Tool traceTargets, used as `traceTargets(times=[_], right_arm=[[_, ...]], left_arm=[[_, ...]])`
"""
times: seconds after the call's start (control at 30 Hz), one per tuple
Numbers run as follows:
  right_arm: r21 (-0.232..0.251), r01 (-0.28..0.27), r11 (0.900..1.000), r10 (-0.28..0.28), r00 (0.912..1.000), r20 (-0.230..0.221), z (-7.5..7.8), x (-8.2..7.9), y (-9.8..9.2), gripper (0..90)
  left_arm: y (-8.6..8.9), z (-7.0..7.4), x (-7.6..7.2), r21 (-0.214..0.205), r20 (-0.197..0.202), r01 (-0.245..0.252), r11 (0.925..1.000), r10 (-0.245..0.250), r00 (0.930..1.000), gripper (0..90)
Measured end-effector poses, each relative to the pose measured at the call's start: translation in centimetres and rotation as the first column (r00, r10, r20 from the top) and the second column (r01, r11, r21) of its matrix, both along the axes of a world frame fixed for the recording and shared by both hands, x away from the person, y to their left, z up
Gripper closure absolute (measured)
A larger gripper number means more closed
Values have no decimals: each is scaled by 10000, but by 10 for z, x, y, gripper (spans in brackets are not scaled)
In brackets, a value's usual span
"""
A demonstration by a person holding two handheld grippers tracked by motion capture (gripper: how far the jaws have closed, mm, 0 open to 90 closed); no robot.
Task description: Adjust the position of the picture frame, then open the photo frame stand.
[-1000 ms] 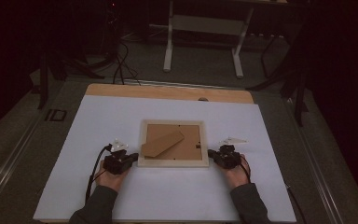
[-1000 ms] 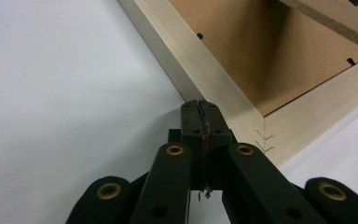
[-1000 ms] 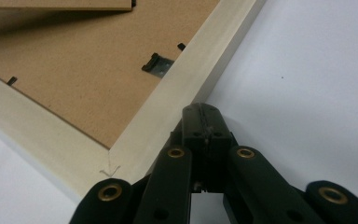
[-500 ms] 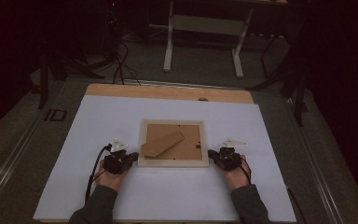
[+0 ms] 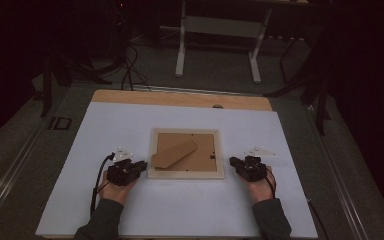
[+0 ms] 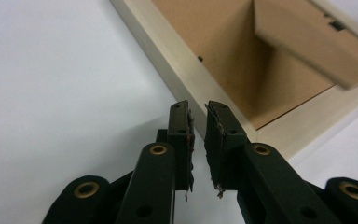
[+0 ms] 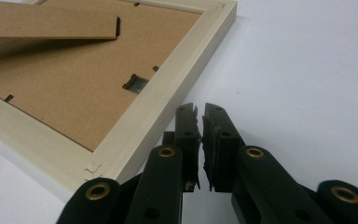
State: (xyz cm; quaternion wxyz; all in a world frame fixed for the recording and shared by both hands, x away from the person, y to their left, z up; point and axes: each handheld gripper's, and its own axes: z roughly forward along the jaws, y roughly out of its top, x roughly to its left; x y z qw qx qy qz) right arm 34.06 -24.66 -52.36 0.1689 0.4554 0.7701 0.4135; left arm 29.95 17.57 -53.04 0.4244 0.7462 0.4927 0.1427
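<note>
A pale wooden picture frame (image 5: pixel 186 175) lies face down on the white table, its brown backing and fold-out stand (image 5: pixel 175 153) facing up. My left gripper (image 5: pixel 141 165) rests at the frame's near left corner, and the left gripper view has its tips (image 6: pixel 197 106) just short of the frame's rim (image 6: pixel 168 51). My right gripper (image 5: pixel 234 162) sits off the near right corner, its tips (image 7: pixel 199 108) beside the rim (image 7: pixel 168 102). Both pairs of jaws have just been opening. Each shows a narrow gap with nothing between.
A white sheet (image 5: pixel 180 210) covers the table, and a strip of bare wood (image 5: pixel 180 98) runs along the far edge. Beyond it are a white desk stand (image 5: pixel 182 45) and floor cables (image 5: pixel 127 70). A metal hanger clip (image 7: pixel 135 83) sits on the backing.
</note>
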Motion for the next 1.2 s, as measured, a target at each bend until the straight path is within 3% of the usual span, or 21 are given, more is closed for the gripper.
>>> traceTargets(times=[0.4, 0.53, 0.63, 0.83, 0.93, 1.2], right_arm=[[16, 149, 9999, -149, 9999, 74, 3, -4, -7, 788], [21, 160, 9999, -160, 9999, 62, 3, -4, -8, 780], [77, 199, 9998, -199, 9998, 47, 3, -5, -9, 778], [34, 179, 9998, -179, 9998, 10, 1, -5, -8, 773], [76, 254, 9996, -254, 9997, -21, 1, -5, -9, 773], [134, 328, 9994, -329, 9994, 55, 2, -6, -11, 756]], left_arm=[[8, 23, -3, -412, 687, -57, 9991, 85, 9976, 763], [13, 33, -5, -871, 897, -73, 9962, 152, 9959, 742], [13, 41, -4, -1052, 888, 365, 9938, -272, 9957, 721], [10, 58, 0, -1004, 1210, 1040, 9895, -916, 9884, 680], [10, 68, 3, -1197, 1355, 1234, 9851, -1070, 9850, 664], [3, 98, 20, -988, 1818, 1484, 9840, -1288, 9749, 595]])
